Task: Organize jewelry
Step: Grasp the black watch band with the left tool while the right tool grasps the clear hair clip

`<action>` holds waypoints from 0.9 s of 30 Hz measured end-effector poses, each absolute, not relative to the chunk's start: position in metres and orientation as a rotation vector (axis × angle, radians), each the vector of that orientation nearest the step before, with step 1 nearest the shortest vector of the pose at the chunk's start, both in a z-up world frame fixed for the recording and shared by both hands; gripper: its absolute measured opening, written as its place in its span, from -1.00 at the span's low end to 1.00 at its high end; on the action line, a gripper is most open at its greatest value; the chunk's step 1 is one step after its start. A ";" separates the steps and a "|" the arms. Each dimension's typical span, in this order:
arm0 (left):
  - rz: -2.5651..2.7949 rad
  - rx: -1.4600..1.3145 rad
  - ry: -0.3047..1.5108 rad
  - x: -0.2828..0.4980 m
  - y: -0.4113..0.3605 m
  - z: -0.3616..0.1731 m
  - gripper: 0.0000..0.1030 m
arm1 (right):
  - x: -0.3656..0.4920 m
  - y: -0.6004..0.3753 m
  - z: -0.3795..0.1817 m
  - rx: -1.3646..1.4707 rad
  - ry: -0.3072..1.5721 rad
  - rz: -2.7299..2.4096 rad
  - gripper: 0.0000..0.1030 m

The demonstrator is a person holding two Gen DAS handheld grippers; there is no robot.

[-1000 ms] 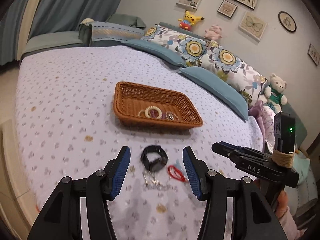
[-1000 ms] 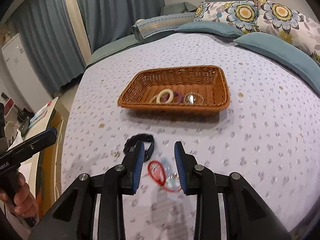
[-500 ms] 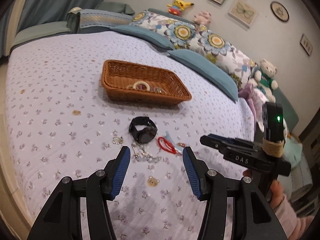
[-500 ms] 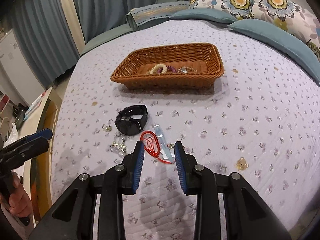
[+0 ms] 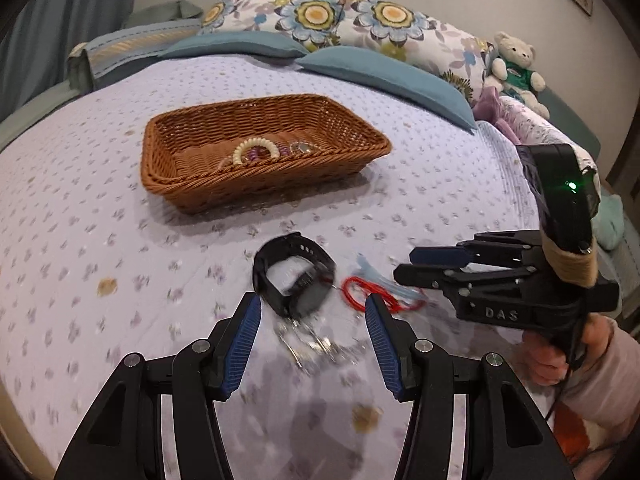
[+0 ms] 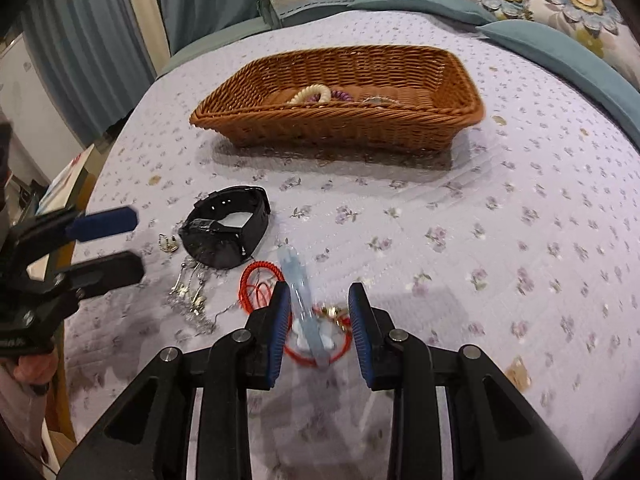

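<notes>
R tongs (image 6: 319,318) apart, straddling pale-blue clip (image 6: 308,308) on bed (image 6: 520,220), not pinching; clip long axis runs fwd along fingers. L tongs (image 5: 313,334) apart, over silver chain (image 5: 316,344), nearer watch (image 5: 294,276).

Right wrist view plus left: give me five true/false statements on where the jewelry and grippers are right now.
1. The watch lies on the bedspread, outside the basket. True.
2. The basket is empty. False: a cream bead bracelet and other pieces lie in it.
3. The right gripper is clamped on the watch. False: its jaws are open, with the pale blue strip and part of the red cord between them, and nothing is pressed.
4. The left gripper is open, over the silver chain. True.
5. The red cord lies inside the basket. False: it is on the bedspread, beside the watch.
</notes>
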State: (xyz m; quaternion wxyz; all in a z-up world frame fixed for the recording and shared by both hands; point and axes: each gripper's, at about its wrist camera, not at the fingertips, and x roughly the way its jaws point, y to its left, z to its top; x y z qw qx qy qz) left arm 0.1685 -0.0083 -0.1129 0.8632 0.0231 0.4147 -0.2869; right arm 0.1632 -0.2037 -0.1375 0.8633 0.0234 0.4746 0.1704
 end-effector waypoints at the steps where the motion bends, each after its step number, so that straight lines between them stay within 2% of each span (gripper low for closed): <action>1: -0.611 0.046 0.868 0.172 -0.008 -0.114 0.02 | 0.166 -0.201 -0.138 0.037 0.995 0.362 -0.35; 6: -0.668 0.075 0.860 0.186 -0.014 -0.116 0.01 | 0.174 -0.192 -0.138 0.031 0.979 0.386 -0.35; 8: -0.692 0.091 0.866 0.188 -0.020 -0.118 -0.14 | 0.178 -0.190 -0.139 0.028 0.979 0.386 -0.35; 9: -0.707 0.094 0.877 0.191 -0.023 -0.120 -0.34 | 0.180 -0.190 -0.141 0.026 0.980 0.380 -0.36; 10: -0.713 0.099 0.886 0.193 -0.025 -0.122 -0.47 | 0.182 -0.189 -0.142 0.028 0.983 0.381 -0.39; 27: -0.719 0.176 0.941 0.200 -0.040 -0.137 -0.47 | 0.194 -0.184 -0.159 0.030 1.015 0.379 -0.40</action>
